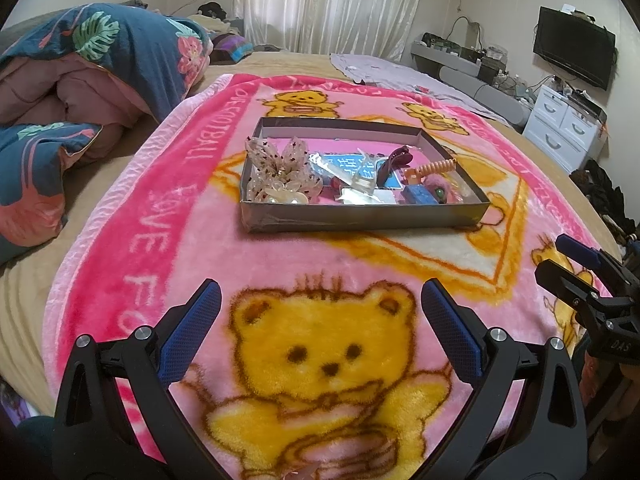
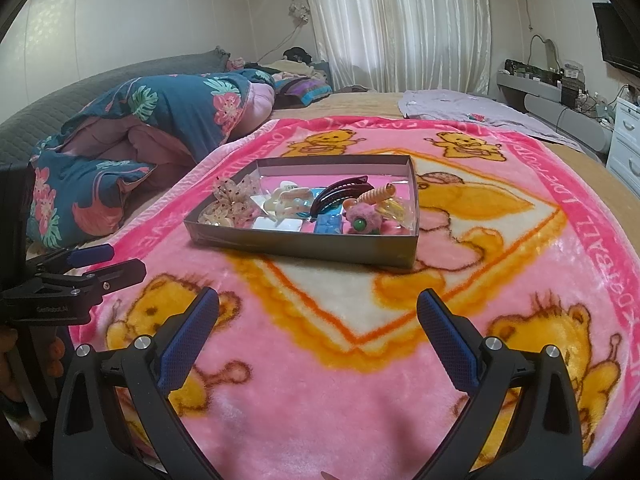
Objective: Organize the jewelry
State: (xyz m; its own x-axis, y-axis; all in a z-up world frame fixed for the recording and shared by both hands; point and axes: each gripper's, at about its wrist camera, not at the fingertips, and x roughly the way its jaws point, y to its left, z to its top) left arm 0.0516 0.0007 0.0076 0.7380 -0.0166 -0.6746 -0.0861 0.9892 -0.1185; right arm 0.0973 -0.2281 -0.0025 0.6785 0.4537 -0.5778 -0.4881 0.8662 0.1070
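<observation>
A shallow grey cardboard tray [image 1: 360,216] [image 2: 304,246] sits on a pink bear-print blanket [image 1: 320,360] [image 2: 340,360]. It holds hair accessories: a sheer flower bow [image 1: 276,164] [image 2: 234,198], a dark claw clip [image 1: 394,160] [image 2: 340,192], an orange spiral clip [image 1: 434,168] [image 2: 376,194], a blue piece [image 1: 420,197] [image 2: 328,224] and a pink pompom [image 2: 362,218]. My left gripper [image 1: 320,300] is open and empty, well short of the tray. My right gripper [image 2: 318,308] is open and empty, also short of it. Each shows at the edge of the other's view.
A folded floral quilt [image 1: 80,80] [image 2: 140,128] lies left on the bed. A lilac cloth [image 1: 400,70] [image 2: 480,112] lies at the far right. A white drawer unit [image 1: 564,124] and a TV [image 1: 574,52] stand beyond the bed.
</observation>
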